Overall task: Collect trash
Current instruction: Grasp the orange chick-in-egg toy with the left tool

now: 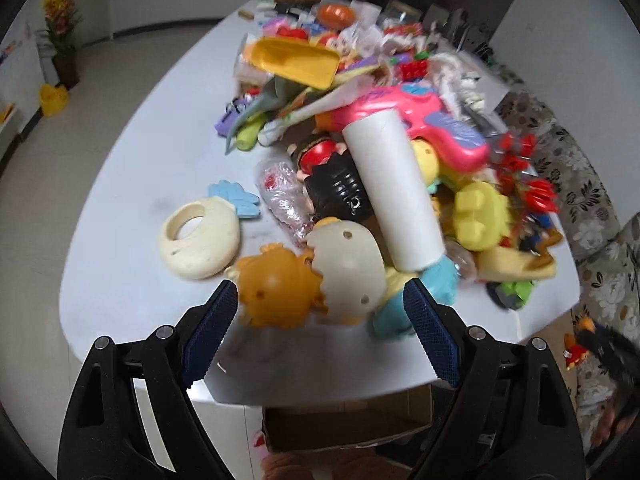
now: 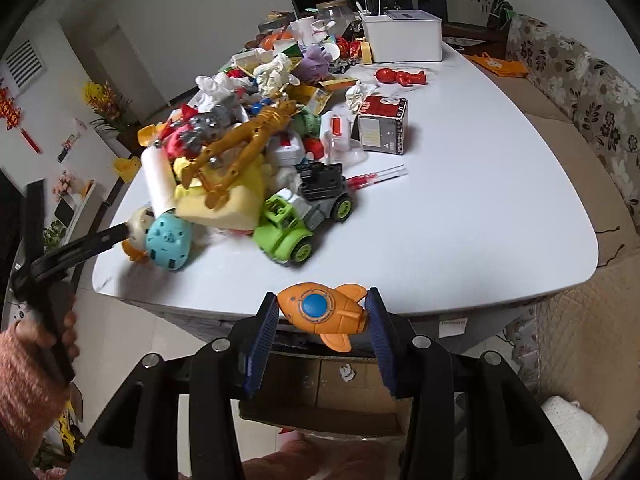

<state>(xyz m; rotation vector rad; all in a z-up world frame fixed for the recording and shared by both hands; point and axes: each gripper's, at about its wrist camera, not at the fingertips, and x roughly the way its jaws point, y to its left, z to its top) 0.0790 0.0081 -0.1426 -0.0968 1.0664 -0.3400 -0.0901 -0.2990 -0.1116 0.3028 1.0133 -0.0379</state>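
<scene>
A heap of toys and trash covers the white table. My left gripper is open and empty, just short of the near table edge, facing an orange-and-cream chick toy and a white paper tube. A crumpled clear wrapper lies left of the tube. My right gripper is shut on an orange rocket toy with a blue window, held over the near table edge above a cardboard box. The left gripper also shows in the right wrist view.
A green toy truck, a red-and-white carton, crumpled tissues and a white bin are on the table. A floral sofa runs along the right. The cardboard box sits under the near edge.
</scene>
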